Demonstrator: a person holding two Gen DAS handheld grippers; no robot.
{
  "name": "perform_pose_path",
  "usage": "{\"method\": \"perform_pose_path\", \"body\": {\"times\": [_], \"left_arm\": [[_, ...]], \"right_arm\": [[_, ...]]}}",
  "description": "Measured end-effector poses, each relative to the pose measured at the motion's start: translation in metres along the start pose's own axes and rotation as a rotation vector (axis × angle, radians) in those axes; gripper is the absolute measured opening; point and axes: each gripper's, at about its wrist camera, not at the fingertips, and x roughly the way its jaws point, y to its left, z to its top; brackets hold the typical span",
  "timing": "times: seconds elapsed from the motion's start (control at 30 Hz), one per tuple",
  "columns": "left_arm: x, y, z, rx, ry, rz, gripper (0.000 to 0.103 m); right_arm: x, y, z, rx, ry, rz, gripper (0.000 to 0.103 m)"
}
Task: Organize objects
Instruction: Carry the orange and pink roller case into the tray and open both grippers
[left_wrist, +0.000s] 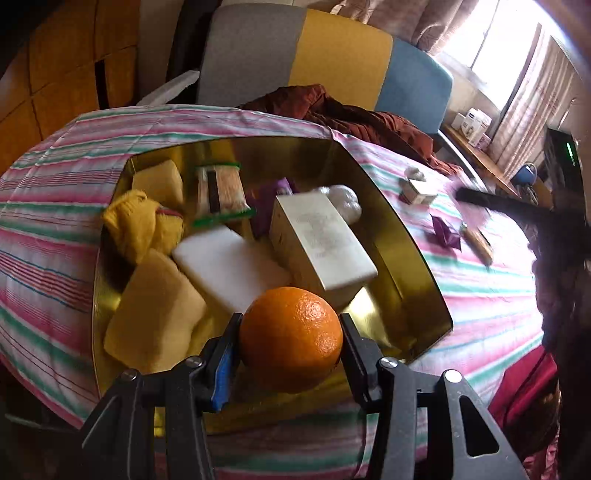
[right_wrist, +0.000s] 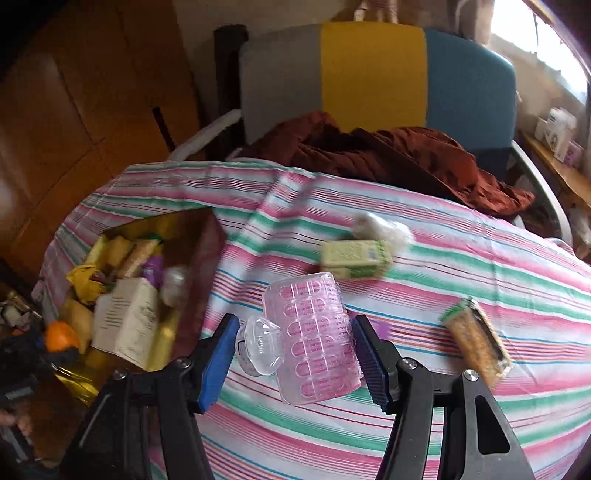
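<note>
The left hand-held gripper (left_wrist: 290, 334) is clamping a round orange (left_wrist: 290, 339) (bright, dimpled peel, a glossy highlight on its top) between its two fingers, just above the near edge of a gold tray (left_wrist: 413, 251) crowded with yellow sponges (left_wrist: 153, 314), a white block (left_wrist: 229, 267) and a cream box (left_wrist: 321, 242). The right hand-held gripper (right_wrist: 293, 345) is gripping a clear pink-patterned plastic case (right_wrist: 312, 338) above the striped cloth (right_wrist: 461, 258) covering the surface, well apart from the tray.

1 orange (left_wrist: 290, 339), 2 yellow sponges (left_wrist: 153, 317)
</note>
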Motion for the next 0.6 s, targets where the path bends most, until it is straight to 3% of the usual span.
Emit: {"method": "perform_pose_path", "body": {"times": [0.33,0.6], "left_arm": [[-0.001,-0.004,-0.008,0.032,-0.012,-0.082,0.050],[-0.001,0.006,-0.010,0.020,-0.020,-0.091,0.050]], "right_arm": [[0.032,0.111,0.044,-0.096,0.001,0.098,0.063],[0.054,0.145,0.068,-0.112,0.017,0.085,0.063]]}}
